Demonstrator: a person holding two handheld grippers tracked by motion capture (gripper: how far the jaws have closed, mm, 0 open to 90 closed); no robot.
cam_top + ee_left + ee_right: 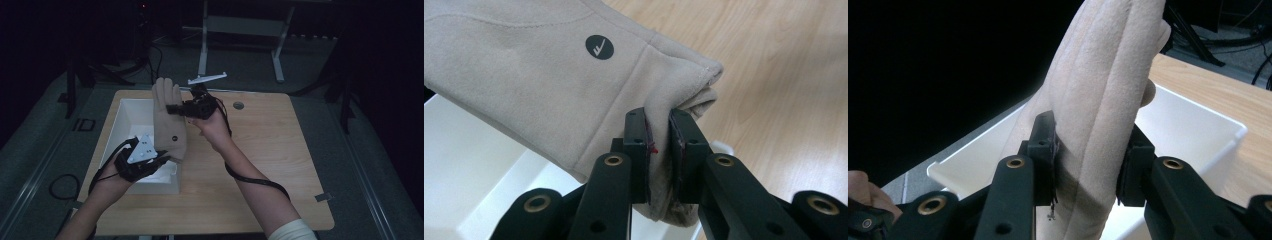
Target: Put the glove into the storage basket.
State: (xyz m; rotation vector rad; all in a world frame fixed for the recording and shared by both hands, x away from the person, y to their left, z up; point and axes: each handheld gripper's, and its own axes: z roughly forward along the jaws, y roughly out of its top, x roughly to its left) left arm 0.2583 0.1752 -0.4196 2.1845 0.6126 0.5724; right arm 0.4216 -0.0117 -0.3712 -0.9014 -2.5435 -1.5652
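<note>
While the beige glove [167,117] hangs stretched in the air above the white box [131,114], its long axis runs from near to far across the box's right side. Left hand-held gripper [159,159] is clamped tight on the cuff corner at the near end; right hand-held gripper [175,109] is closed across the fingers at the far end. Both grip equally close, box directly beneath on the counter [270,150].

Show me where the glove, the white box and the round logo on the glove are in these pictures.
glove [169,125]: high view, middle of its palm.
white box [131,111]: high view, bare inner floor near the far wall.
round logo [599,47]: left gripper view, centre of the dark circle by the cuff.
</note>
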